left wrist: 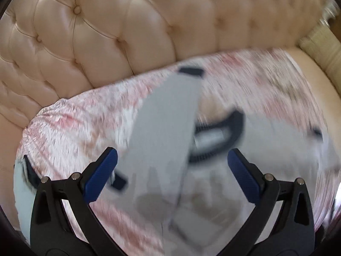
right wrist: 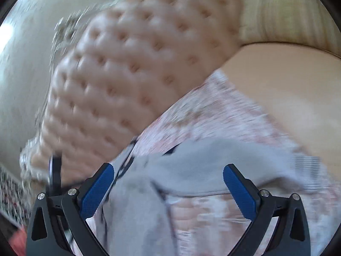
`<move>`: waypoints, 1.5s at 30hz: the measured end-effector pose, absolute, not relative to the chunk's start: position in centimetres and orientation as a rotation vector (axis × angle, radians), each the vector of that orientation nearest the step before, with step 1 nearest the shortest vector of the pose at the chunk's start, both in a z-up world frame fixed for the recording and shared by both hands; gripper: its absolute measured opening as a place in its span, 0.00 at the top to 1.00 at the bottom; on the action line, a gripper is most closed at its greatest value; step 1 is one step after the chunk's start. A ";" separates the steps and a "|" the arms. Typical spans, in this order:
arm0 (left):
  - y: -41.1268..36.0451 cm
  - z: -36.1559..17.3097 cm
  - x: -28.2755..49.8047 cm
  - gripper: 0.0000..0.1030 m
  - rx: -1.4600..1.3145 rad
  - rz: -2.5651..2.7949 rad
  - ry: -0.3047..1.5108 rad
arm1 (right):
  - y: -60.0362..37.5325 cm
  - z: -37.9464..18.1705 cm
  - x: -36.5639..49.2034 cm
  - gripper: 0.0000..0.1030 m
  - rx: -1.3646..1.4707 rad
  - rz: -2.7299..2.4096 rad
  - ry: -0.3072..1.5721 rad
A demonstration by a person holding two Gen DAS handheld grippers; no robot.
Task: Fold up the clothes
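A light grey garment (left wrist: 162, 140) with dark trim lies on a pink-and-white patterned cover (left wrist: 70, 125) spread over a sofa seat. One grey sleeve with a dark cuff (left wrist: 190, 71) stretches away toward the sofa back. The dark-ribbed collar (left wrist: 215, 136) shows near the middle. My left gripper (left wrist: 172, 168) hovers above the garment, open, nothing between its blue pads (left wrist: 100, 177). In the right wrist view the grey garment (right wrist: 198, 166) lies rumpled on the cover (right wrist: 213, 111). My right gripper (right wrist: 168, 187) is open wide over it, pads (right wrist: 239, 192) clear of the cloth. Both views are motion-blurred.
A tufted peach sofa back (left wrist: 119, 27) rises behind the cover. A beige striped cushion (right wrist: 283, 15) sits at the sofa's far end beside bare seat (right wrist: 294, 81). A patterned rug (right wrist: 12, 194) and a red-orange item (right wrist: 18, 240) show at the lower left.
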State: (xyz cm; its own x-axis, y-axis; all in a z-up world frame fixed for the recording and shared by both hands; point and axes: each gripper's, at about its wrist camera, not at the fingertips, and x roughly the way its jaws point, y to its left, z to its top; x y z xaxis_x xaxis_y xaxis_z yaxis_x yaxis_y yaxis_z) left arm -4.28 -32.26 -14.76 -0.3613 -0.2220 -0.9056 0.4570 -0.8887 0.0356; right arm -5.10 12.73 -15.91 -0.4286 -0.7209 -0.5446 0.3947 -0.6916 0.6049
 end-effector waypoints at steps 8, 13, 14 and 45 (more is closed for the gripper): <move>-30.9 -18.7 -8.6 0.06 1.522 -2.209 -0.048 | 1.9 -16.1 -4.9 0.00 1.046 -1.980 -0.228; -31.0 -21.2 -7.9 0.32 1.643 -2.225 0.015 | 0.1 -16.7 -5.5 0.00 1.044 -1.960 -0.173; -30.9 -21.4 -7.6 0.32 1.642 -2.241 0.001 | -0.1 -16.8 -5.6 0.00 1.044 -1.961 -0.167; -36.5 -11.6 15.0 0.90 1.085 -2.280 0.406 | -3.9 -22.9 -6.1 0.00 1.180 -2.102 0.365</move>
